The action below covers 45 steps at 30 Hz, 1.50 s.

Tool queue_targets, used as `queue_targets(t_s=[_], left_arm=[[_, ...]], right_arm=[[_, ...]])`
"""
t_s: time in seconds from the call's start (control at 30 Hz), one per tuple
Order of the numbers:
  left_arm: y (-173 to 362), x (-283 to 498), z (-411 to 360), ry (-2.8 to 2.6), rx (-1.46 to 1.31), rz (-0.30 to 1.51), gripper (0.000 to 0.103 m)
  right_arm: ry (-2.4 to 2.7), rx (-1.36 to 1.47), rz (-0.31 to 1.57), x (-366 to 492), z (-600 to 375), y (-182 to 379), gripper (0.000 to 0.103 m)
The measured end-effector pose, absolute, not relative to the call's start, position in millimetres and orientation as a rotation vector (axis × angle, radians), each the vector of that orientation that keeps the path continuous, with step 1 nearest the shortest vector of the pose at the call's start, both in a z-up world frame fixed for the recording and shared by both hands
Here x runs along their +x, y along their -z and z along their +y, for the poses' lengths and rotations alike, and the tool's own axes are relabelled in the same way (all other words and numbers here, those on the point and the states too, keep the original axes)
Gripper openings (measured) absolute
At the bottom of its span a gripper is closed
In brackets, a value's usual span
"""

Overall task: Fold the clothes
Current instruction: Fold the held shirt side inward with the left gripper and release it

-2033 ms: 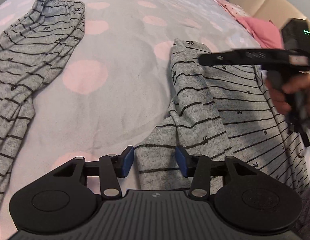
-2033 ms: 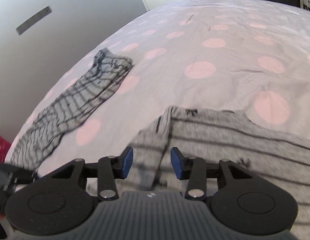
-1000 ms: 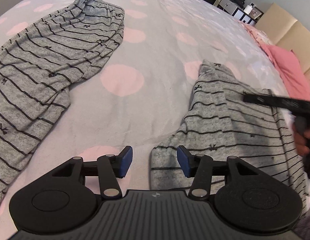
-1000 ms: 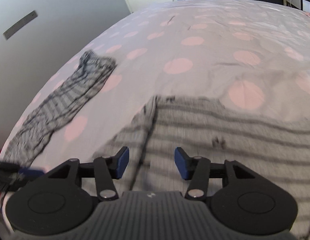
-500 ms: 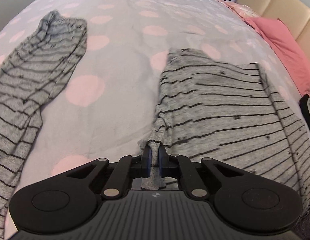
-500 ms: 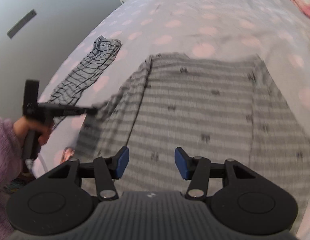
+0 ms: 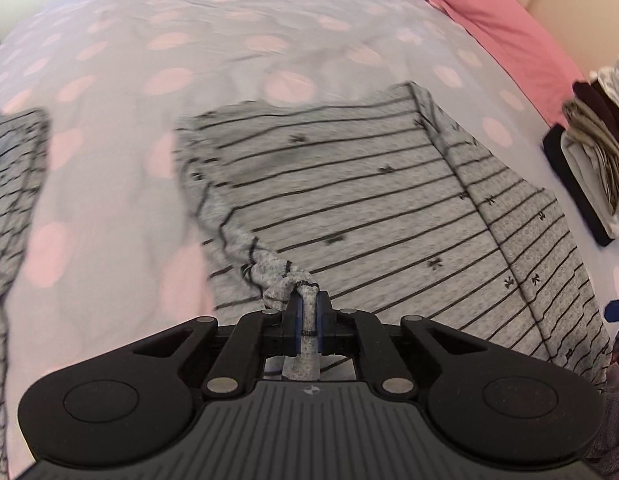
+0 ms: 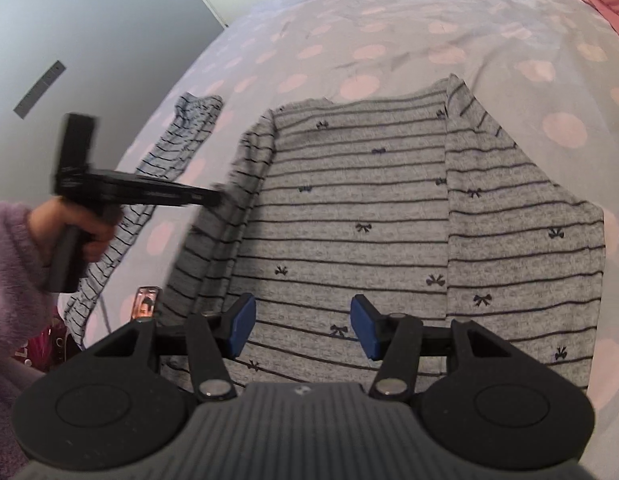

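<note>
Grey striped top [image 8: 357,216] with small black bow print, long-sleeved: lies flat on the bedspread [image 8: 449,28] (pale lilac, pink dots), its right sleeve folded in over the body.

Left gripper [image 7: 307,316]: fingers together, clamped on the cuff of the left sleeve [image 7: 245,252], which trails from the jaws to the shoulder.

Right gripper [image 8: 303,326]: blue pads [image 8: 241,322] apart, hovering above the top's lower part, nothing between them.

Hand [image 8: 93,232] in a fuzzy lilac sleeve [image 8: 13,272]: grips the left gripper's handle.

Striped trousers [image 8: 181,148]: matching fabric, left of the top, apart from it.

Folded clothes stack [image 7: 589,144]: near the pink pillow [image 7: 505,28].
</note>
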<state>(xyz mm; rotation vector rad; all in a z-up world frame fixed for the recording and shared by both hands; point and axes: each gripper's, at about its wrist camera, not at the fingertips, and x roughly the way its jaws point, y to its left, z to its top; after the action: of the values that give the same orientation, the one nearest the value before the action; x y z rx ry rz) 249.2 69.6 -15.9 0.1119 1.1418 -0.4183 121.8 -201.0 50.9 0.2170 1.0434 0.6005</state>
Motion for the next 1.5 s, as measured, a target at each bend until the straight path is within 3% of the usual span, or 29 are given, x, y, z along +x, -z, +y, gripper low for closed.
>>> queue_targets(t_s=[0.47,0.77,1.23,1.37,1.5], left_arm=[[85,284,-1,0.427,0.227,1.294,0.006],[48,253,-3,0.460,0.259,1.209,0.029],[-23,171,64,0.453,0.376,1.122,0.030],[-28,129,96,0.482,0.388,1.135,0.045],[-20,87,112,0.513,0.413,1.164,0.049]], right_arm=[[-0.605,0.212,1.038,119,-220,-55,0.056],[-0.524,0.091,1.110,125,-217,-30,0.061],[-0.488,-0.089,1.097,117,-202,-9,0.068],[-0.504,-0.114,1.103,114,-195,-5,0.070],[-0.544,-0.156,1.122,106,-183,3,0.070]])
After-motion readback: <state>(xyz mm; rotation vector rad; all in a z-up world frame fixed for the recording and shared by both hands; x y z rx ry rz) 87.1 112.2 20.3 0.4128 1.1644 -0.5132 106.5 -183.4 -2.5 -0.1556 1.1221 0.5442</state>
